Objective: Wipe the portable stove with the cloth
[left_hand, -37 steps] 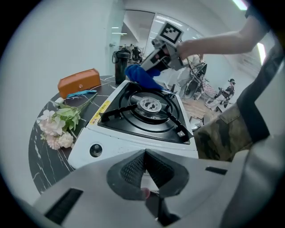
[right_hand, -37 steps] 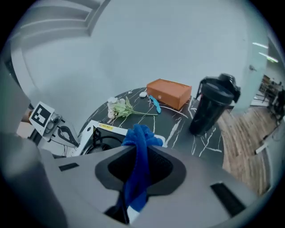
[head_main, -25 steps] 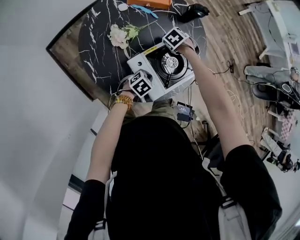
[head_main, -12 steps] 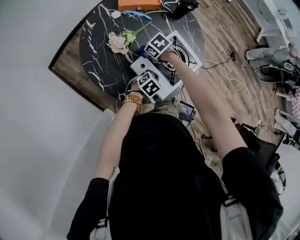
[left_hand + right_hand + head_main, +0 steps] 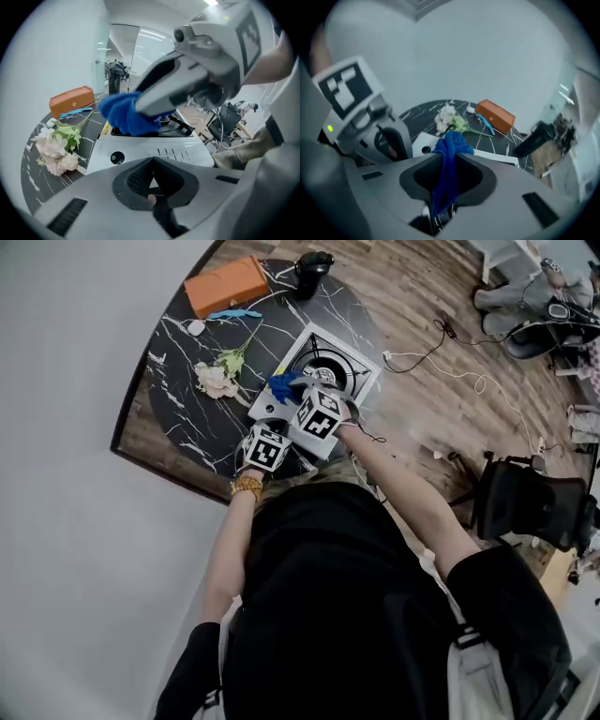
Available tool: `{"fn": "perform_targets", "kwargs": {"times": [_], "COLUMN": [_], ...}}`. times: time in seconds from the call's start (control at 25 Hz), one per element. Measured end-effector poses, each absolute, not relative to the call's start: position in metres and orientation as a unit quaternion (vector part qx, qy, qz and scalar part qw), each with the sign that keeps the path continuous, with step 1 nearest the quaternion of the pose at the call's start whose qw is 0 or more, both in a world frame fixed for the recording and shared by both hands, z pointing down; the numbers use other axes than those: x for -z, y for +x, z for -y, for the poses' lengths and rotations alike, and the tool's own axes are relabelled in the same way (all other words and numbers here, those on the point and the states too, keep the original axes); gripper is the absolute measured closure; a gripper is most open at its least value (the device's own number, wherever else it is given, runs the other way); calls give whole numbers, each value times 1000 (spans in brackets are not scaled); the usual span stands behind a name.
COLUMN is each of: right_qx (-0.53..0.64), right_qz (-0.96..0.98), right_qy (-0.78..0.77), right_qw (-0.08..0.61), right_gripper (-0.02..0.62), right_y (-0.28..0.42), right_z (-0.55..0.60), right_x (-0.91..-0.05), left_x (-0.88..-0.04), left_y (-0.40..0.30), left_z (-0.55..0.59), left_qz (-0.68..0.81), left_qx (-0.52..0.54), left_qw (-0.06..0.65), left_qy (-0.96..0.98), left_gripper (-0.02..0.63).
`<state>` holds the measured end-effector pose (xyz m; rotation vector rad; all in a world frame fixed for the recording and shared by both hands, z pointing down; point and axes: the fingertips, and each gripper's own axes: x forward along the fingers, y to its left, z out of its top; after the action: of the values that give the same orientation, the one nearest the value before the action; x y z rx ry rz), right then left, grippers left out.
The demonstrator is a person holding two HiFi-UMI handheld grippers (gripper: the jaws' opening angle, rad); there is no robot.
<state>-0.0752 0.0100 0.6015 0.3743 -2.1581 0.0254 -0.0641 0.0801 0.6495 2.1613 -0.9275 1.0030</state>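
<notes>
Right gripper (image 5: 449, 157): jaws closed on the blue fabric cloth (image 5: 283, 385), which is pinched between the pads with a bunched end standing out beyond the tips and a tail hanging back behind them. These jaws have just been easing apart slightly, with the cloth between them. The cloth sits over the left side of the white square portable stove (image 5: 361, 376), beside the black burner ring (image 5: 325, 371); whether it touches the stove surface cannot be determined. The stove stands on the near right part of the round black marble counter (image 5: 187, 343). Left gripper (image 5: 153, 160): jaws closed together, nothing between them, positioned at the stove's near left corner. The stove's front panel and black round knob (image 5: 117, 158) lie just beyond its tips. Pale flowers with green stems (image 5: 216, 379) lie on the counter left of the stove. An orange rectangular box (image 5: 226, 284) lies farther off.
</notes>
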Motion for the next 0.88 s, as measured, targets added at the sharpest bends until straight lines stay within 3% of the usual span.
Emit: {"fn": "perform_targets", "kwargs": {"times": [0.16,0.52,0.88], "right_qx": [90,-80,-16], "right_qz": [831,821,767], "right_qy": [108,46,-58], "right_qw": [538,563,639], "right_gripper": [526,531,529], "right_y": [-88,-54,16], "right_z": [-21,-35,-91], "right_x": [-651,-642,-647], "left_x": [-641,-648,-650], "left_y": [-63,-61,-58], "left_z": [-77,-81,-76], "left_qz": [336,335,338], "left_qx": [-421,-463,-439], "left_qw": [232,223,247], "left_qy": [810,790,795], "left_gripper": [600,598,598]}}
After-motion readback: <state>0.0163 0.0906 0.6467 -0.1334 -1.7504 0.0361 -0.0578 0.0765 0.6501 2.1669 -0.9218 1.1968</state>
